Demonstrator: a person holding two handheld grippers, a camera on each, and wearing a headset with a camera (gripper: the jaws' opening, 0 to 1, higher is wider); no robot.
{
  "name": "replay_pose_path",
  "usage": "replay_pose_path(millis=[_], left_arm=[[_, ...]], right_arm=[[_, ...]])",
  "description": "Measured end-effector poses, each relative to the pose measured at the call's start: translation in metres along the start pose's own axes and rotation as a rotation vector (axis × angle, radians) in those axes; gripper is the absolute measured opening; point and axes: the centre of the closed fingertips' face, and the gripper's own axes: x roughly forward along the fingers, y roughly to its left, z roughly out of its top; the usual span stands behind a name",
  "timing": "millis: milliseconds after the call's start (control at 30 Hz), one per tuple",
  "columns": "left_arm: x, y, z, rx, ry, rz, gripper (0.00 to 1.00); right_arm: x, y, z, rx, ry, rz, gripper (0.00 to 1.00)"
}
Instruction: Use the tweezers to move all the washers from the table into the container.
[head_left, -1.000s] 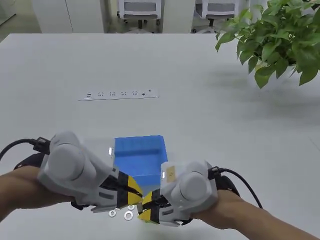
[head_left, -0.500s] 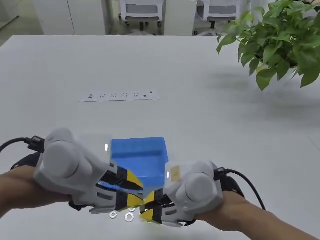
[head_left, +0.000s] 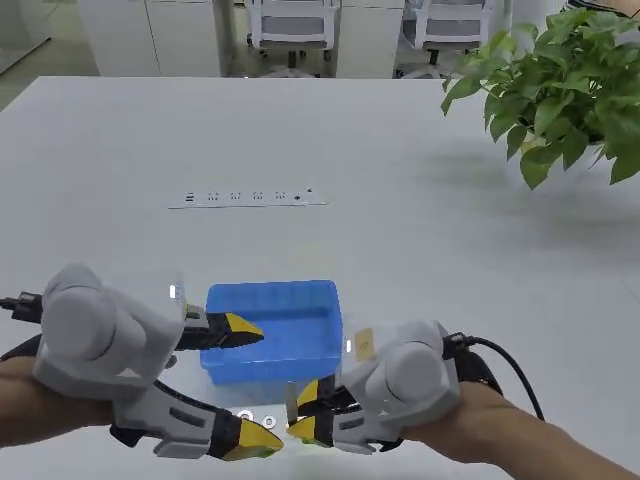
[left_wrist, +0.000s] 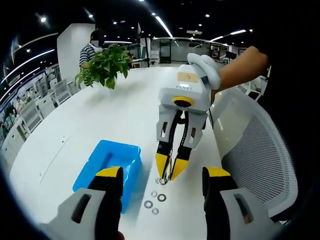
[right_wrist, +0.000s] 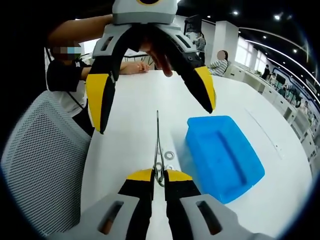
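1. Blue plastic forms the shallow rectangular container (head_left: 272, 362). It stands on the white table (head_left: 420, 230) close to the person's side, with its long rims running left to right in the head view.
2. The small silver ring washers (left_wrist: 161, 197) lie loose on the tabletop in a tight cluster. They sit in the narrow strip between the container's near wall and the table's near edge, just beside the container and outside it.
3. The right gripper (right_wrist: 158, 176) has its yellow-tipped jaws pressed together on the thin metal tweezers (right_wrist: 157, 145). The tweezers run straight out ahead of the jaws and slant down to the washer cluster. I cannot tell whether their tips hold a washer.
4. The left gripper (head_left: 258, 388) faces the right one with its jaws spread wide and gripping nothing. In the head view one jaw tip reaches over the container's left part and the other hangs over the strip by the washers.
5. The two grippers are close, tip towards tip, so the space over the washers is tight.
6. A grey mesh chair back (left_wrist: 255, 150) stands just past the table's near edge.
7. Beyond the container the tabletop is wide and bare up to the white power strip (head_left: 247, 197). The leafy green plant (head_left: 560, 90) stands well apart at the far right.
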Motion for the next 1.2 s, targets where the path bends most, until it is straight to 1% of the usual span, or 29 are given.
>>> replay_pose_path(millis=[133,233,300,467,567,733,867,900,967,1067,1200], left_arm=[[-0.004,0.002,-0.002,-0.019,-0.014,0.034,0.80],[-0.008,0.005,-0.001,-0.051,-0.034,0.063,0.87],[-0.010,0.006,0.000,-0.061,-0.048,0.073,0.91],[-0.015,0.006,0.002,-0.085,-0.070,0.090,0.95],[-0.016,0.007,0.003,-0.094,-0.078,0.103,0.99],[-0.017,0.008,0.003,-0.104,-0.082,0.114,0.99],[-0.017,0.009,0.007,-0.105,-0.096,0.116,0.99],[-0.017,0.010,0.007,-0.101,-0.094,0.117,0.99],[-0.015,0.012,0.006,-0.101,-0.078,0.120,0.99],[-0.015,0.014,0.005,-0.101,-0.074,0.122,0.99],[-0.016,0.015,0.009,-0.104,-0.090,0.120,0.99]], right_arm=[[-0.004,-0.002,0.007,-0.010,-0.005,0.003,0.09],[-0.007,-0.003,0.011,-0.017,-0.008,0.005,0.09],[-0.009,-0.004,0.014,-0.026,-0.008,0.006,0.09],[-0.017,-0.010,0.023,-0.038,-0.016,0.003,0.09],[-0.021,-0.013,0.027,-0.046,-0.016,0.001,0.09],[-0.025,-0.021,0.032,-0.057,-0.019,-0.008,0.09],[-0.027,-0.027,0.035,-0.066,-0.017,-0.014,0.09],[-0.027,-0.029,0.035,-0.068,-0.015,-0.015,0.09],[-0.028,-0.035,0.037,-0.065,-0.021,-0.020,0.09],[-0.029,-0.044,0.038,-0.066,-0.022,-0.031,0.09],[-0.030,-0.059,0.040,-0.058,-0.034,-0.047,0.09]])
